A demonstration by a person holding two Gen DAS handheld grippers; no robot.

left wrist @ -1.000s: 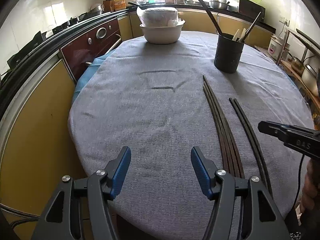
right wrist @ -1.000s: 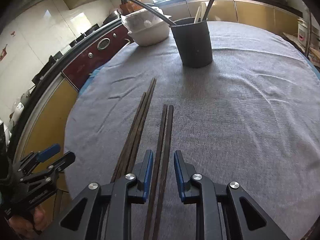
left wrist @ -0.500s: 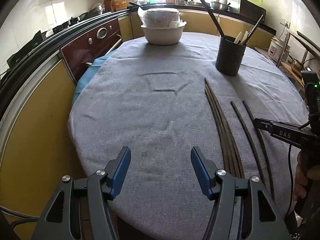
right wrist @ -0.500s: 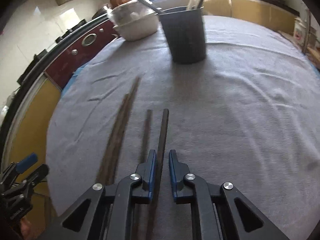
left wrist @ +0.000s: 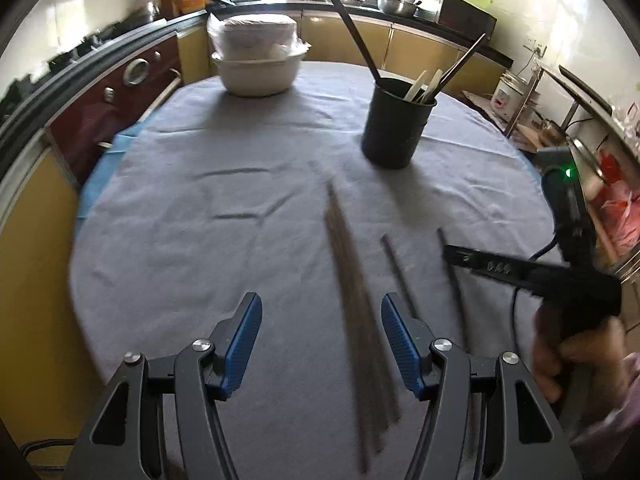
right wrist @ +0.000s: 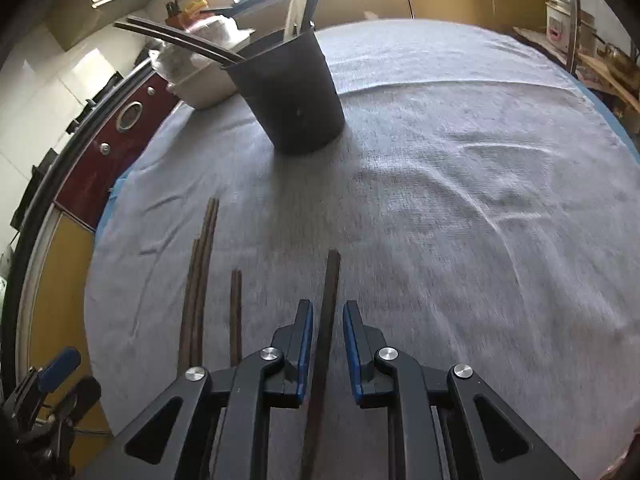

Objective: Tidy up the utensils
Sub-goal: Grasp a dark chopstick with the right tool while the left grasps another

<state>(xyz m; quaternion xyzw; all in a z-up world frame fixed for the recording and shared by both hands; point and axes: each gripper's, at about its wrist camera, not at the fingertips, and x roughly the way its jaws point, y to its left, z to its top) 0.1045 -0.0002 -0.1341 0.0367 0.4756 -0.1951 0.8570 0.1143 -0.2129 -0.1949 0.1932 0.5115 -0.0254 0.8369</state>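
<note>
Dark wooden chopsticks lie on the grey tablecloth (left wrist: 224, 184): a bundle (left wrist: 352, 288) and two single sticks to its right. A black holder (left wrist: 394, 128) with utensils stands behind them. My left gripper (left wrist: 319, 316) hangs open above the near end of the bundle and touches nothing. In the right wrist view, one chopstick (right wrist: 330, 280) lies between the jaws of my right gripper (right wrist: 326, 312). Those jaws are opening, with a gap on each side of the stick. The other single stick (right wrist: 236, 312) and the bundle (right wrist: 200, 280) lie to the left, with the holder (right wrist: 292, 96) beyond.
A white bowl (left wrist: 256, 76) with a wrapped lid stands at the table's far side. Yellow cabinets and a dark red oven (left wrist: 116, 112) curve round the left. A person's hand (left wrist: 576, 352) holds the right gripper. Bare cloth stretches right of the chopsticks (right wrist: 480, 220).
The right gripper narrowed around one stick of the pair, shifted it right away from its mate, then widened slightly. The left gripper moved right, so the bundle now lies between its fingers.
</note>
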